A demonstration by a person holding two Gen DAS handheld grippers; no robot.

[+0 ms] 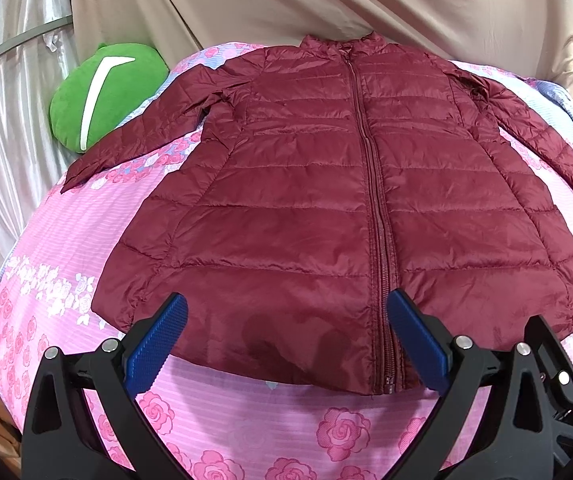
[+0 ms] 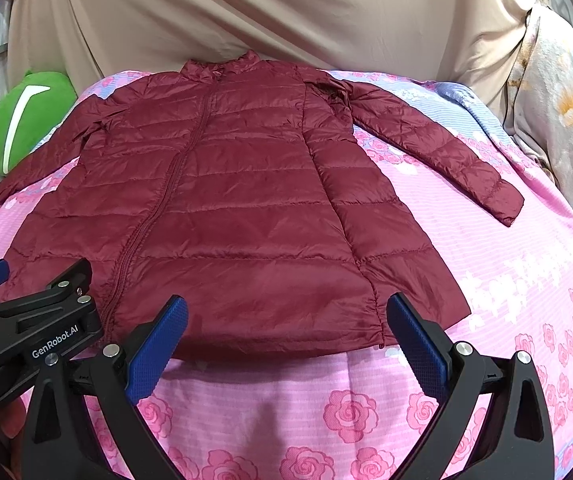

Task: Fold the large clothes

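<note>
A dark red quilted jacket (image 1: 326,184) lies flat and zipped on a pink rose-patterned bedsheet (image 1: 246,420), collar far, hem near, both sleeves spread outward. My left gripper (image 1: 286,320) hovers open over the hem, left of the zipper (image 1: 374,208). In the right wrist view the same jacket (image 2: 246,200) fills the middle, and my right gripper (image 2: 286,320) stands open above the hem's right half. Nothing is between either pair of blue pads (image 2: 158,344). The left gripper's body (image 2: 34,332) shows at the left edge of the right wrist view.
A green plush cushion (image 1: 102,92) sits at the bed's far left, touching the left sleeve. Beige fabric (image 1: 326,0) hangs behind the bed, silvery curtain (image 1: 6,80) to the left. A patterned cloth (image 2: 558,92) hangs at the far right. The right sleeve's cuff (image 2: 502,204) lies on open sheet.
</note>
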